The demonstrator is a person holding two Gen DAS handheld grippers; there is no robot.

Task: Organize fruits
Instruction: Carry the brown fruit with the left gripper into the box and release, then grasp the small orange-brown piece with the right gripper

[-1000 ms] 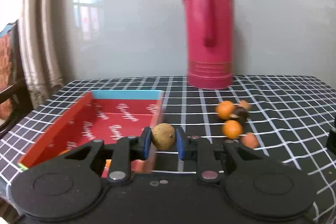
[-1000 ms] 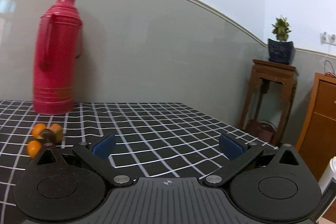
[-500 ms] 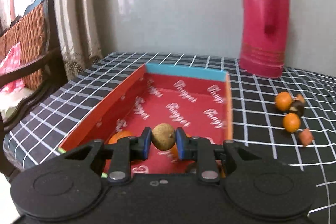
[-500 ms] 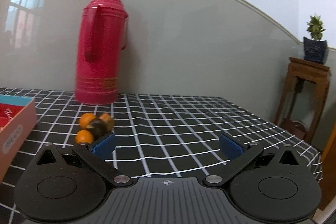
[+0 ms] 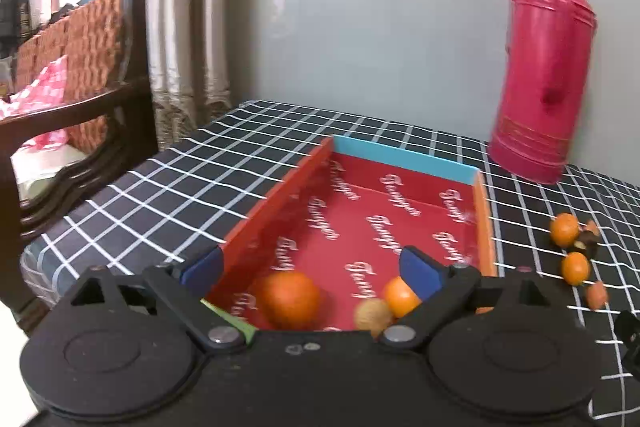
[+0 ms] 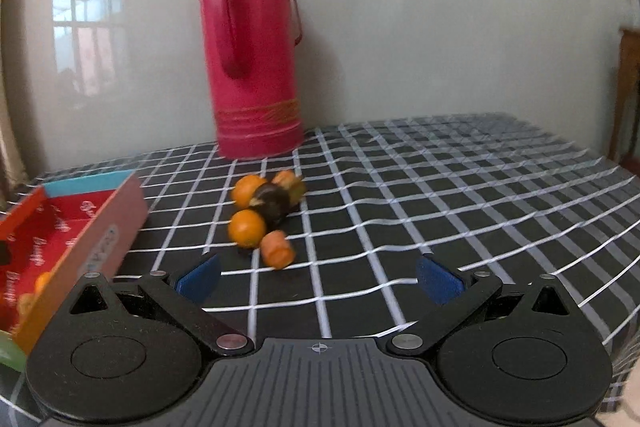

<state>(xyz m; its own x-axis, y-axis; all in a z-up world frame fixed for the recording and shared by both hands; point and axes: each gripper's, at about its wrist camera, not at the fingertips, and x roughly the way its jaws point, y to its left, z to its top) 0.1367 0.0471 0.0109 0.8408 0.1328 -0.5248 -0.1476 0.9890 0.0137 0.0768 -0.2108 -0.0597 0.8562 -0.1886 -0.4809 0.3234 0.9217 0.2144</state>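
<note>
Both tongs, left tongs (image 5: pixel 314 267) and right tongs (image 6: pixel 318 277), stand open; the longan (image 5: pixel 373 314) in the red box (image 5: pixel 280 199) is blurred, half hidden.

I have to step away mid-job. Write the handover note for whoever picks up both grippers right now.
Left gripper: open, empty, over the near end of the red box.
Right gripper: open, empty, pointed at the loose pile on the checked cloth.
Done: in the box lie a large orange, a smaller orange and a tan round fruit.
Left: two small oranges, a dark fruit and two orange chunks, beside the box in front of the red thermos.
</note>
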